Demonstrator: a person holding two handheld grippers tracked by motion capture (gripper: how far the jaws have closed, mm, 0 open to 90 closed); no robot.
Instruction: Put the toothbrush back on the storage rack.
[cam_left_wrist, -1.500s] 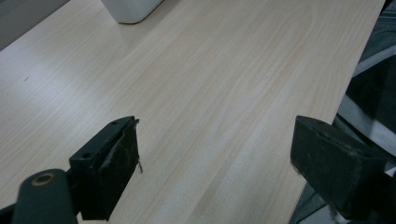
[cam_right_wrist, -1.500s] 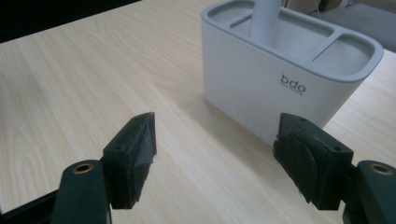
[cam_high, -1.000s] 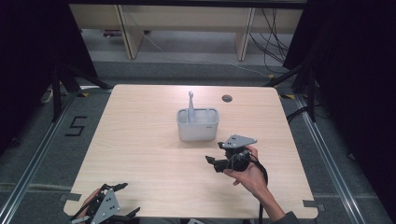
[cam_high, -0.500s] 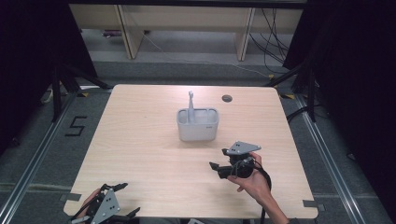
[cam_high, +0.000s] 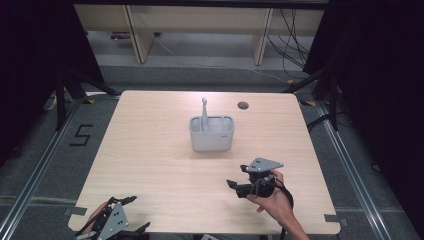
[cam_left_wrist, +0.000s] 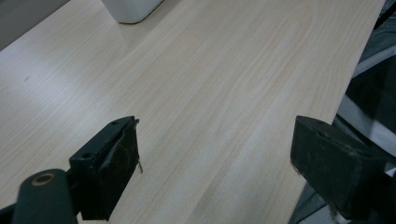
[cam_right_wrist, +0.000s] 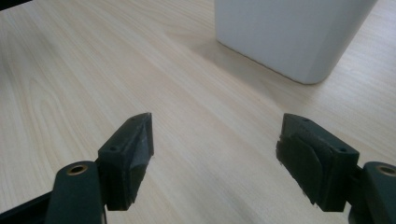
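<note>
Sitting at lower left of the high view, left gripper (cam_high: 131, 214) has jaws spread wide, nothing between them. White caddy (cam_high: 212, 133) at frame centre on the wooden table (cam_high: 150, 150), a grey utensil (cam_high: 204, 109) upright inside. Lower right, right gripper (cam_high: 234, 185), jaws wide apart, empty, held near the caddy.
</note>
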